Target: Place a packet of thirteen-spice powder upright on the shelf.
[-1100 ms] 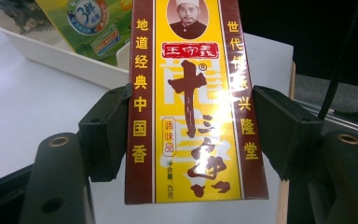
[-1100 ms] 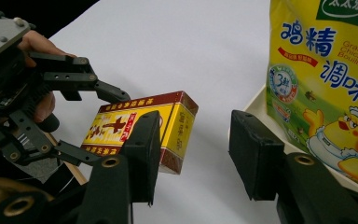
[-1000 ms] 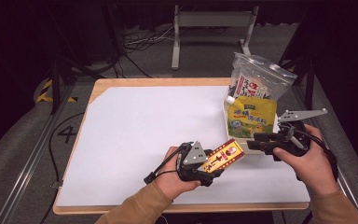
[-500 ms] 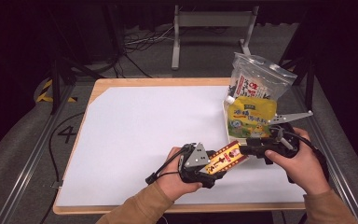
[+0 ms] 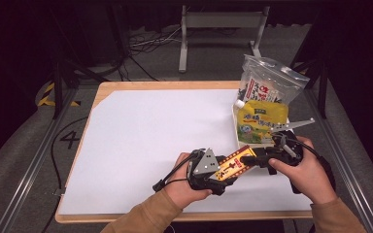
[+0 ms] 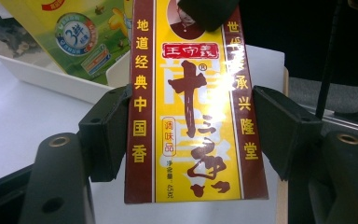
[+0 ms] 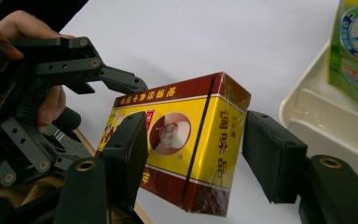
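Counter (image 5: 126,87): wooden top, covered almost wholly by a white sheet (image 5: 150,136). White tray (image 5: 237,138) is set on the sheet at the right edge, pouches stood inside.

Evenly lit white table sheet (image 5: 150,136) against dim surroundings, sharp mid-ground, blurred near jaws, white glare across the yellow box (image 6: 193,116).

White sheet (image 5: 150,131) covers wooden tabletop (image 5: 126,86). White tray (image 5: 236,128) at right edge holds green-yellow pouch (image 5: 260,121); clear zip bag (image 5: 269,80) with printed packet stands behind it. Metal stand (image 5: 221,22) on floor beyond table.
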### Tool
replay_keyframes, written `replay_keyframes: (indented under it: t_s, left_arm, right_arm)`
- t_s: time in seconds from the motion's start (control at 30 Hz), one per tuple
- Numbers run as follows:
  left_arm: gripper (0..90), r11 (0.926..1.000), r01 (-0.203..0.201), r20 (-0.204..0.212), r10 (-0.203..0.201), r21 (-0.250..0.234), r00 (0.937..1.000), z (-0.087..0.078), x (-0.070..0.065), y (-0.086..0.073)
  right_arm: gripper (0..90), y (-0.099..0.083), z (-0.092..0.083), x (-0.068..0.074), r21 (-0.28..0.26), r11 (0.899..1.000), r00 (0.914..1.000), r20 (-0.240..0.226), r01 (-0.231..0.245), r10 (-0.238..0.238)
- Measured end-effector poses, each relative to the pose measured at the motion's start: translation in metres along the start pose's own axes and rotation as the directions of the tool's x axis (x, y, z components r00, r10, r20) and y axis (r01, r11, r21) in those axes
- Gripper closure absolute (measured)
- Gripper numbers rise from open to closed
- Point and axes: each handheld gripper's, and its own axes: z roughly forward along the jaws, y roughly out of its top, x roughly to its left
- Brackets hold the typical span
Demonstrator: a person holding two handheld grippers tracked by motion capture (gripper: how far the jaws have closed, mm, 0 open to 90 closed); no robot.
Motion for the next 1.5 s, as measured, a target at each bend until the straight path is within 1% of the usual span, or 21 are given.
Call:
replay_keyframes:
  t_s: [0.07,0.13,0.17,0.23,0.33,0.43,0.5,0.57,0.67,0.9,1.07,1.13,1.23,1.27,1.3,1.33,1.37,1.43,1.47,1.5]
  left_arm:
    - [32.1,1.0,-0.003,-0.003,0.003,-0.001,1.0,0.0,0.0,0.0]
    - [32.1,1.0,-0.005,-0.006,0.005,-0.002,1.0,0.0,0.0,0.0]
    - [32.1,1.0,-0.006,-0.011,0.006,0.0,0.9999,0.0,0.001,0.0]
    - [32.1,1.0,-0.005,-0.011,0.005,-0.001,0.9999,0.001,0.001,0.0]
    - [32.1,1.0,-0.004,-0.007,0.005,0.006,1.0,0.001,0.001,-0.001]
    - [32.2,1.0,-0.003,-0.006,0.004,0.009,1.0,0.002,0.002,-0.002]
    - [32.2,0.9999,-0.007,-0.006,0.007,0.015,1.0,0.003,0.001,-0.002]
    - [32.3,0.9996,-0.014,-0.008,0.014,0.023,0.9999,0.003,0.0,-0.003]
    - [32.3,0.9995,-0.019,-0.009,0.019,0.025,0.9998,0.005,0.0,-0.003]
    - [31.7,0.9991,-0.037,-0.015,0.037,0.019,0.9992,0.005,-0.003,-0.002]
    - [29.9,0.9997,-0.021,-0.018,0.021,0.014,0.9996,0.004,-0.003,-0.002]
    - [29.4,0.9998,-0.015,-0.021,0.016,0.015,0.9997,0.002,-0.003,-0.001]
    - [28.6,0.9999,0.005,-0.004,-0.005,0.013,1.0,-0.004,0.0,0.001]
    - [28.1,0.9996,0.013,0.003,-0.013,0.024,0.9999,-0.006,0.001,0.001]
    - [26.2,0.9987,0.031,0.007,-0.031,0.04,0.9995,-0.009,0.003,0.002]
    - [22.9,0.9984,0.037,-0.001,-0.037,0.042,0.9993,-0.011,0.004,0.001]
    - [21.7,0.9982,0.036,-0.006,-0.036,0.049,0.9993,-0.014,0.005,0.001]
    - [21.1,0.9972,0.048,-0.008,-0.047,0.057,0.9989,-0.018,0.006,0.0]
    - [20.7,0.9972,0.048,-0.008,-0.047,0.057,0.9989,-0.018,0.006,0.0]
    - [20.7,0.9966,0.053,-0.012,-0.052,0.063,0.9986,-0.021,0.008,-0.001]
  right_arm:
    - [40.6,0.0,0.001,-0.001,0.004,1.0,0.9999,-0.006,-0.008,0.008]
    - [39.9,-0.001,0.004,-0.002,0.003,0.999,0.9991,-0.024,-0.034,0.035]
    - [40.2,-0.002,0.005,-0.003,0.01,0.998,0.9977,-0.031,-0.059,0.06]
    - [42.5,-0.003,0.006,-0.002,0.021,0.997,0.9961,-0.04,-0.078,0.079]
    - [43.6,-0.003,0.006,-0.001,0.024,0.997,0.9965,-0.036,-0.075,0.076]
    - [49.3,-0.003,0.004,0.0,0.009,0.997,0.9958,-0.039,-0.083,0.083]
    - [53.0,-0.001,0.001,0.0,-0.001,0.996,0.995,-0.048,-0.088,0.088]
    - [55.3,-0.001,-0.001,0.002,0.002,0.997,0.9957,-0.046,-0.081,0.081]
    - [60.7,0.0,-0.004,0.008,-0.013,0.997,0.9964,-0.045,-0.072,0.072]
    - [65.1,0.002,-0.009,0.015,-0.019,0.997,0.9962,-0.042,-0.077,0.076]
    - [67.2,0.004,-0.009,0.017,-0.024,0.996,0.9952,-0.054,-0.083,0.082]
    - [68.1,0.005,-0.009,0.019,-0.033,0.997,0.9951,-0.069,-0.073,0.07]
    - [68.7,0.008,-0.009,0.021,-0.044,0.996,0.9931,-0.095,-0.074,0.069]
    - [68.8,0.009,-0.01,0.021,-0.048,0.996,0.9929,-0.1,-0.069,0.064]
    - [68.8,0.01,-0.01,0.022,-0.05,0.997,0.9939,-0.094,-0.061,0.057]
    - [68.9,0.012,-0.012,0.023,-0.056,0.997,0.9967,-0.069,-0.047,0.044]
    - [68.9,0.014,-0.013,0.023,-0.058,0.998,0.9977,-0.059,-0.037,0.034]
    - [68.8,0.017,-0.016,0.023,-0.059,0.998,0.9982,-0.059,-0.011,0.008]
    - [68.8,0.017,-0.016,0.023,-0.059,0.998,0.9982,-0.059,-0.011,0.008]
    - [68.8,0.019,-0.017,0.024,-0.06,0.998,0.9984,-0.056,0.0,-0.003]
